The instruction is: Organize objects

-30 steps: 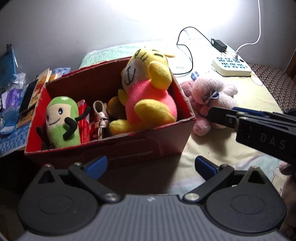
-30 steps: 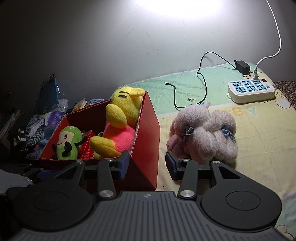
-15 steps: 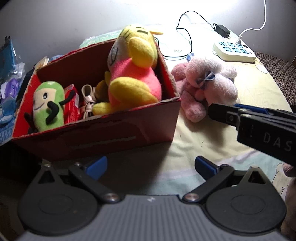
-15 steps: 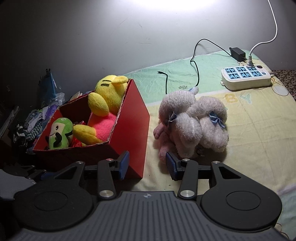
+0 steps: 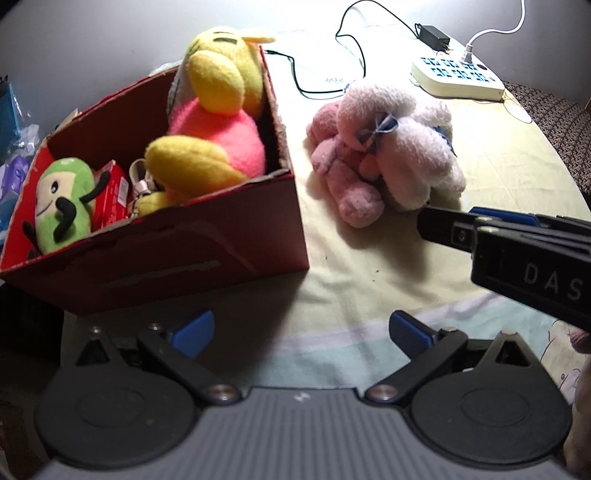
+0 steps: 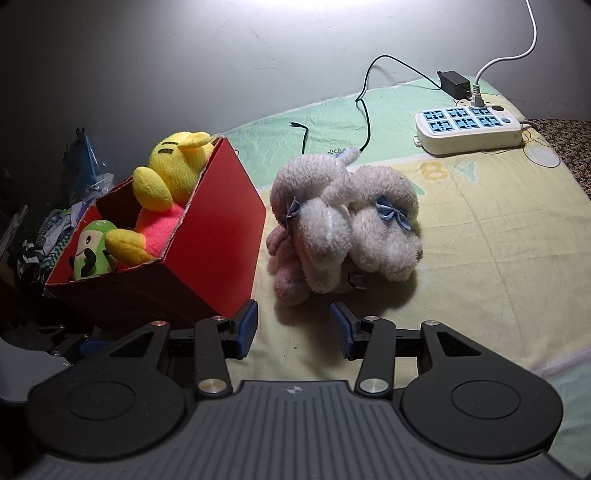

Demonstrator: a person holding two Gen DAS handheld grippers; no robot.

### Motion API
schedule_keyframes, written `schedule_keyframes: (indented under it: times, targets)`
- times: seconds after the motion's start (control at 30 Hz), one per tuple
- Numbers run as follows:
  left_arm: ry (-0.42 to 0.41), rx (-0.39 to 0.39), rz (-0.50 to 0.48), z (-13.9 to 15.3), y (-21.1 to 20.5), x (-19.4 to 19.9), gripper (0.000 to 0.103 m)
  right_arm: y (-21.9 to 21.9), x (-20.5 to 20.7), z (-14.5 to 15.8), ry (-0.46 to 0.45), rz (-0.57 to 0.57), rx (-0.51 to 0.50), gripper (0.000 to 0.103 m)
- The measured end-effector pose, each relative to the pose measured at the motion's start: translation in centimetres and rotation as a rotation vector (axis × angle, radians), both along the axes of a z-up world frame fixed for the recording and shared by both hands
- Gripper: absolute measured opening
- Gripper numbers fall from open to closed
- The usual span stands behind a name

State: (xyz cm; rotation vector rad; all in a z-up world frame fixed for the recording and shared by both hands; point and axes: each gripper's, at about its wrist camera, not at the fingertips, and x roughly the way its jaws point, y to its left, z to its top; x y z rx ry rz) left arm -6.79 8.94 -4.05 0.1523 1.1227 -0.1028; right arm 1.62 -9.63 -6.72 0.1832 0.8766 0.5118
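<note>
Red cardboard, the box fills the left of the left wrist view, holding a yellow-and-pink plush at its right end, a green plush at its left end, and between them a small red carton and a pale bundle too small to identify. Just right of the box a pink-and-white plush lies on the bedsheet, apart from the box wall. Beyond that plush, further from the box, sit a power strip and a black cable. The left gripper hangs spread wide over the sheet near the box's front right corner, pinching nothing. The right gripper enters from the right, its tip just beside the plush; side-on, its spread cannot be told here. Against half a second ago, the box and plush sit larger and lower, and the right gripper's tip is nearer the plush. From the right wrist, the box stands to the left, and only this view shows its plain right wall and the plush face-on with two blue bows. The right gripper is open, its fingers framing the sheet just short of the plush, touching nothing. The plush has grown in this view since the earlier frame. Left of the box a heap of clothes shows more fully than in the other view.
</note>
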Motion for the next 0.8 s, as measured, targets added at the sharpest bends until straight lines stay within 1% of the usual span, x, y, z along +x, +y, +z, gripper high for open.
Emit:
schedule_keyframes:
  times: [0.5,0.8]
  targets:
    - [0.024,0.018,-0.043,-1.0,-3.0,1.1,0.101,-3.2,0.9,-1.4,0.044,-0.047,-0.018,0.047]
    - [0.046,0.025,-0.070,-2.1,-4.3,1.6,0.102,-4.0,1.6,-2.4,0.080,-0.070,-0.017,0.047]
